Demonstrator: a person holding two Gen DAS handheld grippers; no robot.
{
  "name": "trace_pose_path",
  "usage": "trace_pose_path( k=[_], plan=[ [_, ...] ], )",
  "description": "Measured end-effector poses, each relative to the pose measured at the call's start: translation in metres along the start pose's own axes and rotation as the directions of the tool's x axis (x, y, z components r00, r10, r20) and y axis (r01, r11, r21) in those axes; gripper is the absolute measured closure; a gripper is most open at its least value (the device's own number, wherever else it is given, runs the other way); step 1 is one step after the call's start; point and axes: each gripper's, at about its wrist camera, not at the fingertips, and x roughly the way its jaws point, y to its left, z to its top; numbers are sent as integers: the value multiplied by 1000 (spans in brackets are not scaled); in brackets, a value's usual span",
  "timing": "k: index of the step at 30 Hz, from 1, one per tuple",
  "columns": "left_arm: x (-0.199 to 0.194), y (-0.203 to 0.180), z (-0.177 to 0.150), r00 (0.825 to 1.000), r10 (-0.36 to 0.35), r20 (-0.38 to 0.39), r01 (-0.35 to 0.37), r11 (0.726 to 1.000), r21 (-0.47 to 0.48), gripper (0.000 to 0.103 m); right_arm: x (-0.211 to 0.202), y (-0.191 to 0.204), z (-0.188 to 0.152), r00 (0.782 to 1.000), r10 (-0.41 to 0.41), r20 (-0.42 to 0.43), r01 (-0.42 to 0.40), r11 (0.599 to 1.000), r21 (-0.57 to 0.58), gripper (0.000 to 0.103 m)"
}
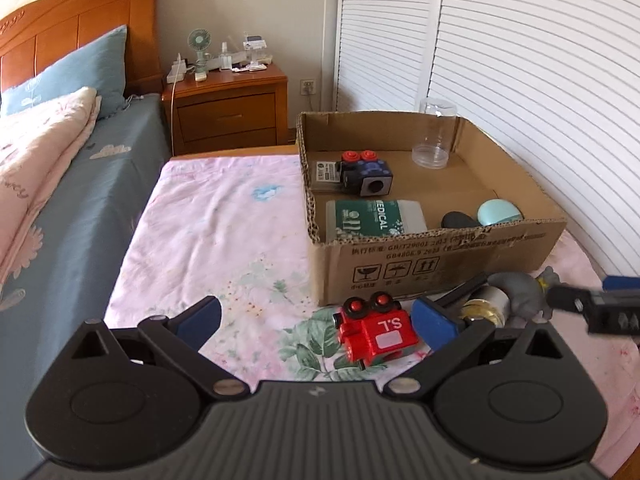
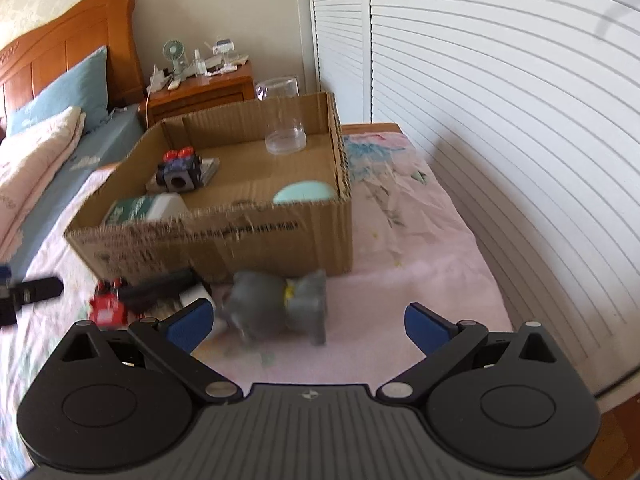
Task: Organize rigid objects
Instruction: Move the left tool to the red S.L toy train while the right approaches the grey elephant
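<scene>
— Both hand-held grippers had their blue pads spread apart and gripped nothing: the left hand-held gripper (image 1: 316,318) stood over the flowered cloth, and the right hand-held gripper (image 2: 308,322) was over the pink cloth in front of the box.

— How many loose things lay outside the box?

— Three I could count: one red toy train (image 1: 376,330) just beside the left gripper's right pad, one grey figure (image 2: 276,300) between the right gripper's pads but blurred, and one brass-and-silver cylinder (image 1: 486,304) touching that figure. A dark bar lay by them; I could not tell what it was.

— And the cardboard box (image 1: 440,258)?

— One box, open-topped, standing on the cloth-covered surface (image 1: 224,232) toward its right edge. Inside were one clear plastic jar (image 1: 434,140) upright in the far corner, one dark toy block with two red knobs (image 1: 366,174) on a flat packet, one green-labelled medical pack (image 1: 372,218) against the near wall, one mint round case (image 1: 498,212) and one black object (image 1: 460,220) beside it.

— Room for moving?

— Bare cloth lay left of the box up to the surface's left edge, beside the bed (image 1: 80,200). A narrower strip ran along the right edge, near the louvred doors (image 2: 500,100).
</scene>
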Motion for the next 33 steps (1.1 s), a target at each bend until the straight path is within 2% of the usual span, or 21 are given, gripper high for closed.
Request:
trace_pose_path(
  k=[6, 12, 19, 23, 28, 33],
  plan=[
    [6, 0, -4, 1000, -16, -8, 16, 1000, -7, 2, 37, 14, 14, 999, -13, -41, 14, 1000, 9, 0],
    [11, 2, -5, 1000, -28, -12, 28, 1000, -7, 2, 59, 11, 12, 995, -33, -99, 34, 999, 15, 0],
    [20, 3, -4, 999, -39, -28, 39, 999, -12, 2, 44, -6, -1, 991, 34, -133, -34, 999, 4, 0],
    [26, 2, -3, 998, -43, -36, 43, 999, -5, 2, 36, -6, -13, 989, 21, -148, -30, 998, -60, 0],
    [35, 1, 2, 996, -76, -42, 75, 997, -27, 2, 39, -1, -28, 989, -50, -143, 26, 987, -161, 0],
    [45, -3, 3, 993, -102, -59, 101, 994, -34, 2, 40, -5, -32, 991, -40, -124, 21, 988, -156, 0]
  ],
)
